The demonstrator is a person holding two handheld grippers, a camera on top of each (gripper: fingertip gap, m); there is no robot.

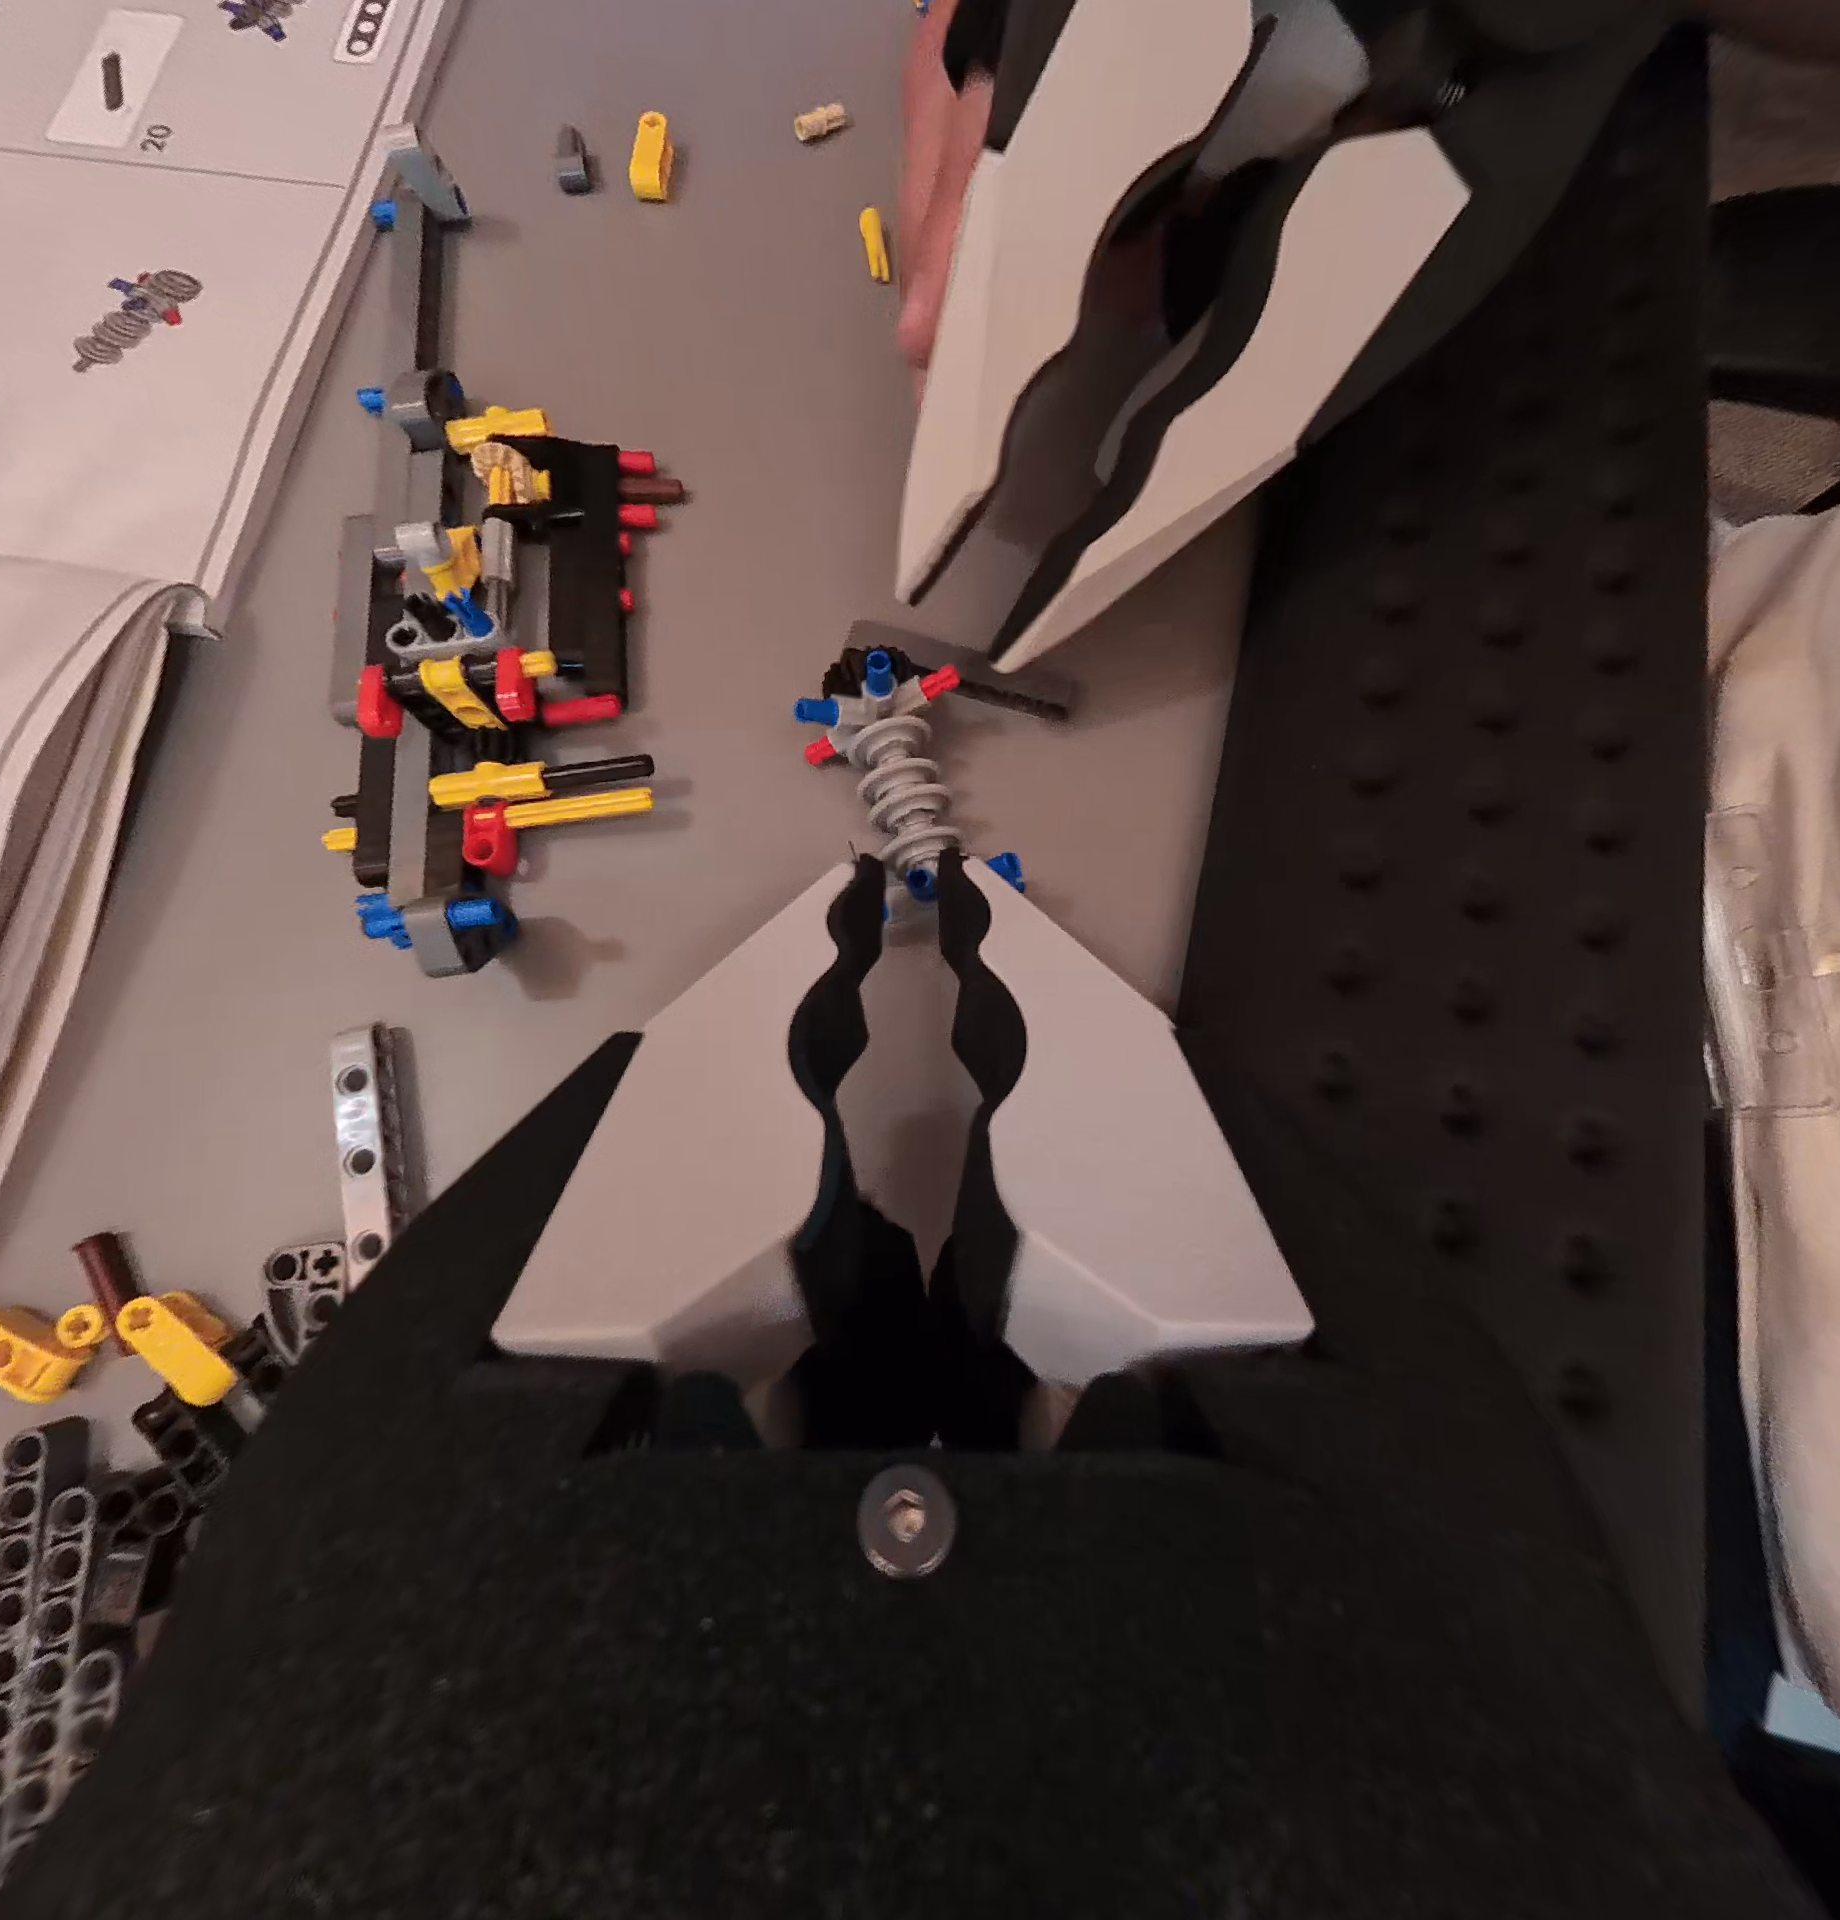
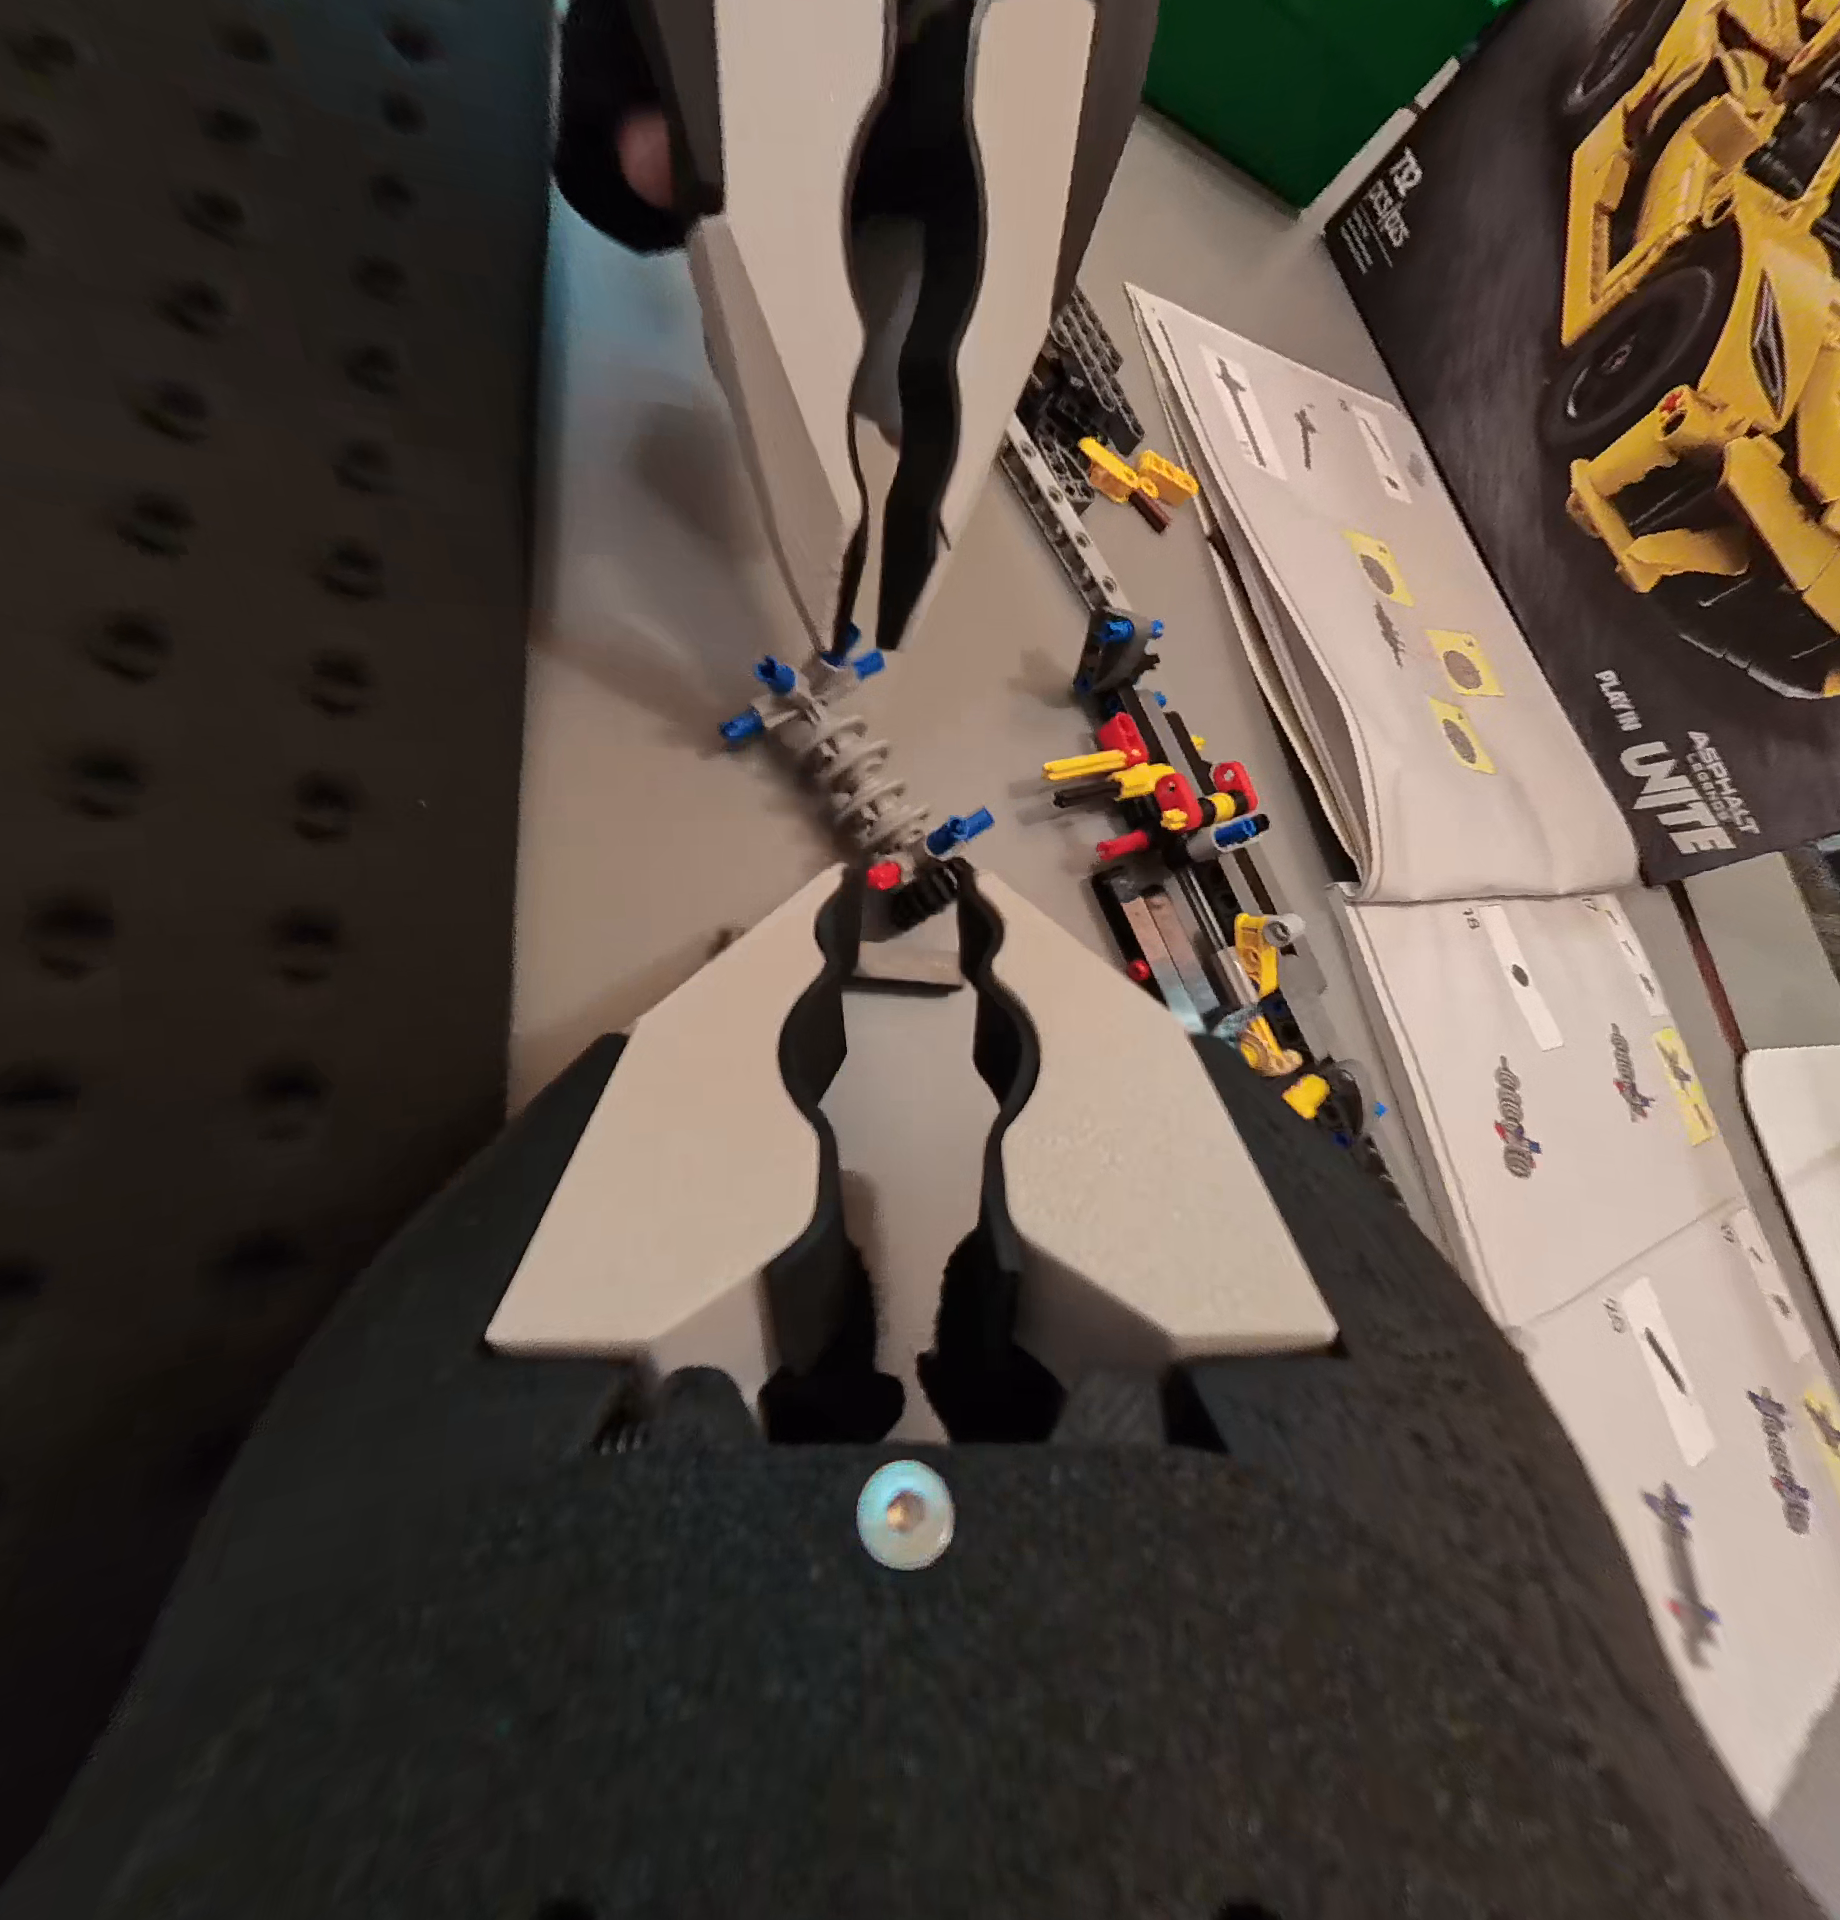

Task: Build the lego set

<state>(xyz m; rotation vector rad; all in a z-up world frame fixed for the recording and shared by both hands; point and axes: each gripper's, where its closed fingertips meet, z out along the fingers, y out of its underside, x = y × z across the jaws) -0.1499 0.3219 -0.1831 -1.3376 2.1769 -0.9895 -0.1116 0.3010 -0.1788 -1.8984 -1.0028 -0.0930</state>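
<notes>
Both grippers are gripping opposite ends of the spring (image 1: 900, 795) just above the tabletop (image 1: 750, 343), left fingers (image 1: 862, 904) clenched on one end, right gripper (image 2: 903, 883) pinching the gear end, likely steadying it for assembly

The left gripper (image 1: 908, 868) reaches up from the bottom of its own view, its two pale fingers (image 1: 750, 1122) with wavy black pads drawn close, the tips pinched on one end of a small spring piece (image 1: 900, 784) at the middle of the frame. The right gripper (image 2: 900, 878) is in the same pose in its own view, its tips closed around the dark gear end of that piece. Each one shows in the other's view as well, coming down from the top of the frame with its fingers narrowed to a point, so the two meet tip to tip. A bare hand (image 1: 921, 208) shows blurred at the upper middle of the left view.
</notes>
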